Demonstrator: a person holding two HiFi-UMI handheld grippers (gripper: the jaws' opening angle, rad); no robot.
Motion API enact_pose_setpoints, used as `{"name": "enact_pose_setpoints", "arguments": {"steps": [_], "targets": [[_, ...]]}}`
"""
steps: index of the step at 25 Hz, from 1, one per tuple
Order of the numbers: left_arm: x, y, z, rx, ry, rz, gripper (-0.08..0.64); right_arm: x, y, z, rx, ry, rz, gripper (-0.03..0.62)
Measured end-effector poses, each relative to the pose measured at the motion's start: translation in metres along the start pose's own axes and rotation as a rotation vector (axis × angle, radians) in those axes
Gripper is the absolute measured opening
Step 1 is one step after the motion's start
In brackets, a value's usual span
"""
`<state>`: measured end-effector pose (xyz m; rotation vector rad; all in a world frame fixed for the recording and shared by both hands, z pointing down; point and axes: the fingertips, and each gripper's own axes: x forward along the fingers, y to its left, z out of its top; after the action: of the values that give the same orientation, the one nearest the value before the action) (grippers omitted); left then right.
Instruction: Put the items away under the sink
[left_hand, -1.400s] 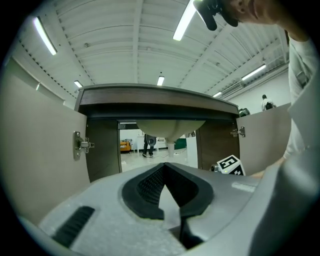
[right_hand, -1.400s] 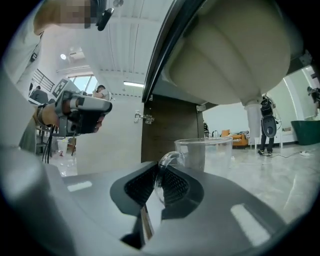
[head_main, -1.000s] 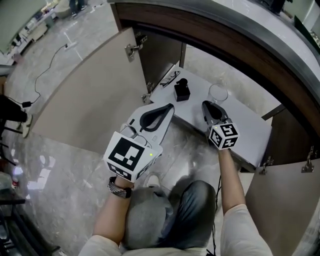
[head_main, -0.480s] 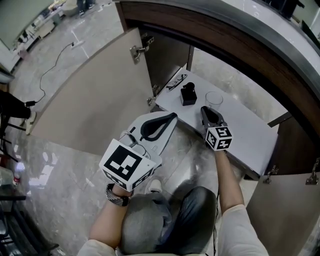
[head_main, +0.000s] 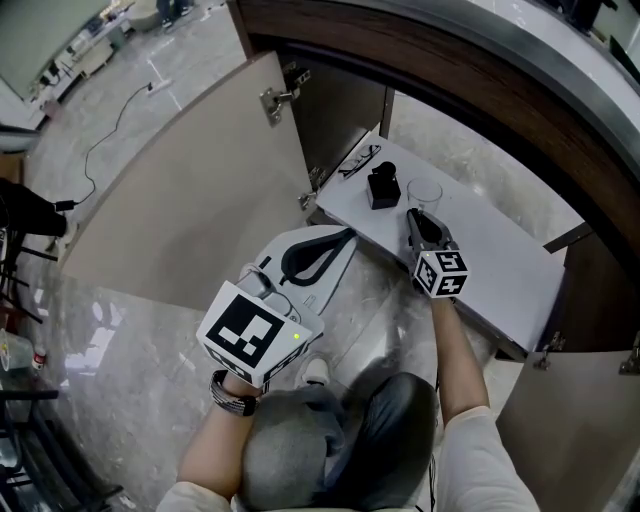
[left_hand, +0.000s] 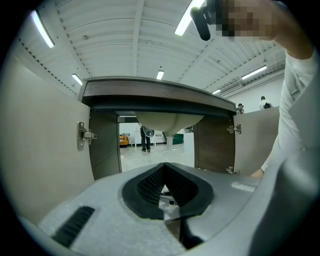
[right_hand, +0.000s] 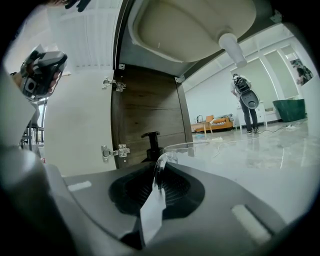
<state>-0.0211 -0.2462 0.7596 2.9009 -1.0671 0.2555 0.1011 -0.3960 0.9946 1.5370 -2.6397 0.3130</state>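
Right claw (head_main: 412, 215), jaws just opening, astride glass (head_main: 425, 192) rim on shelf (head_main: 500, 262).

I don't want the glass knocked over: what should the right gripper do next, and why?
Probably ease the right gripper up and back: the glass stands on the cabinet floor beside the black dispenser, its wall between jaws that have just been opening.

Open hall: strip lights (left_hand: 44, 29), sink cabinet (left_hand: 155, 92)
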Motion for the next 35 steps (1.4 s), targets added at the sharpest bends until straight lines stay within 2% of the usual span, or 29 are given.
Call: {"name": "enact_pose_setpoints", "arguments": {"steps": [12, 17, 23, 27, 35], "targets": [[0.0, -0.009, 0.001, -0.025, 0.005, -0.031, 0.005, 0.005, 0.006, -0.01, 0.089, -0.004, 0.019, 0.018], [0.001, -0.011, 0.0, -0.043, 0.002, -0.043, 0.005, 0.007, 0.009, -0.016, 0.053, 0.034, 0.013, 0.02], [0.001, -0.016, 0.002, -0.042, -0.003, -0.051, 0.005, 0.008, 0.025, -0.028, -0.008, 0.111, 0.071, 0.055], [-0.003, -0.018, 0.007, -0.046, -0.025, -0.056, 0.005, 0.008, 0.025, -0.03, 0.026, 0.122, 0.076, 0.069], [-0.008, -0.021, 0.011, -0.058, -0.041, -0.051, 0.005, -0.003, 0.018, -0.026, 0.02, 0.122, 0.029, 0.078]]}}
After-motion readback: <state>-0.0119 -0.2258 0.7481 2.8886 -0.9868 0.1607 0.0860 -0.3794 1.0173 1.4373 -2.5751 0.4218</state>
